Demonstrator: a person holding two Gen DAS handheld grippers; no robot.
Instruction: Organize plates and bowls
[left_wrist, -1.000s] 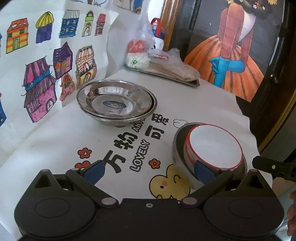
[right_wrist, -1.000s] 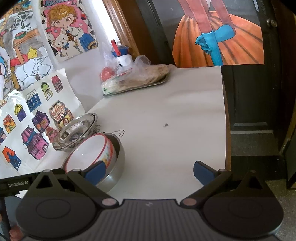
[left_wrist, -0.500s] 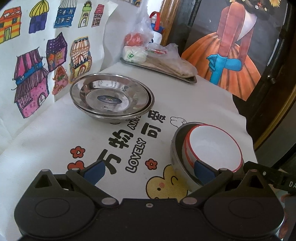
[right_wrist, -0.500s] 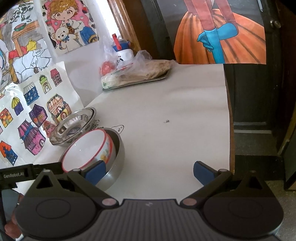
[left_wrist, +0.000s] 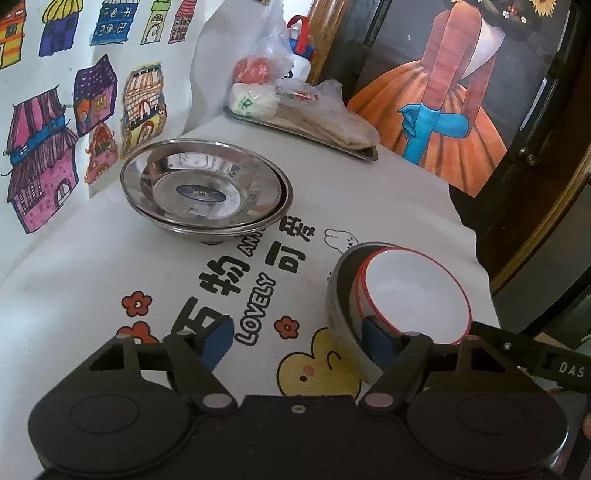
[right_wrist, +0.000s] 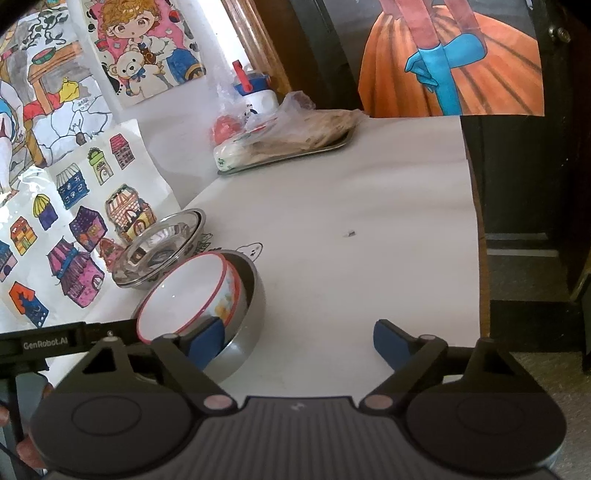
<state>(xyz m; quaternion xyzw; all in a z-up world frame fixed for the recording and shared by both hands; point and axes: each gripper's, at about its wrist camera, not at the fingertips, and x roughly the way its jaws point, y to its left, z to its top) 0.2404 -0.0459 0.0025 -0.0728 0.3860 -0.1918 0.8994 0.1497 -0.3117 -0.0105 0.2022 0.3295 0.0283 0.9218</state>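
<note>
Both claws, left claw (left_wrist: 297, 341) and right claw (right_wrist: 299, 338), have just been closing, are held open, empty. White bowl (left_wrist: 417, 291) nested in steel bowl (left_wrist: 338, 306) at 3 o'clock; plates (left_wrist: 207, 192) stacked at 11. Stacking seems done; withdrawal likely needed next.

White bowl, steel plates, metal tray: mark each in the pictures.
white bowl (left_wrist: 417, 291), left wrist view, inner bottom.
steel plates (left_wrist: 201, 192), left wrist view, centre of the top plate.
metal tray (right_wrist: 334, 146), right wrist view, near rim.
</note>
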